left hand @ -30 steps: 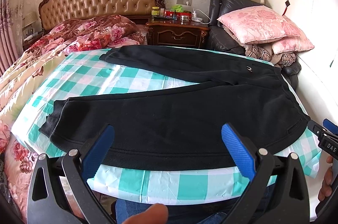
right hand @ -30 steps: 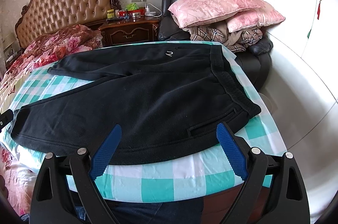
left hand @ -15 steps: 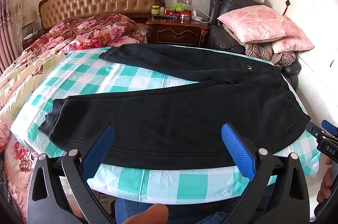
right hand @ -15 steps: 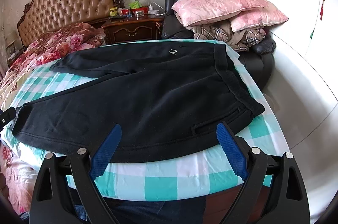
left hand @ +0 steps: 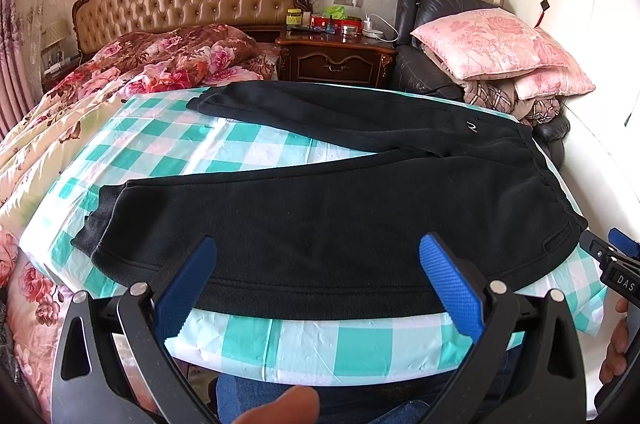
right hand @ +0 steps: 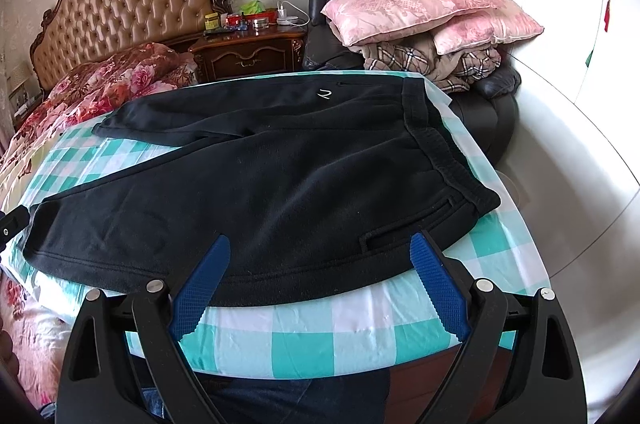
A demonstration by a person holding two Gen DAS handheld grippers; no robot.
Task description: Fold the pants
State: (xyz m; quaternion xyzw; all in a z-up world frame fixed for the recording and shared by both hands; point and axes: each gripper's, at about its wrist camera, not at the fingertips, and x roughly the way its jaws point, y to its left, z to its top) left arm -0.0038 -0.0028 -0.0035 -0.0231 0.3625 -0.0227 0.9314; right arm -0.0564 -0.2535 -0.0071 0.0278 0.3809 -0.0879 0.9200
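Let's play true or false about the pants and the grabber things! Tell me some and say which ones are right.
1. The black pants lie spread flat on the checked cloth. True.
2. The left gripper is squeezing the pants. False: it is open and holds nothing.
3. The right gripper is open. True.
4. The pants' two legs are stacked together. False: they lie apart, with cloth showing between them.
5. Pink pillows sit on the dark armchair. True.
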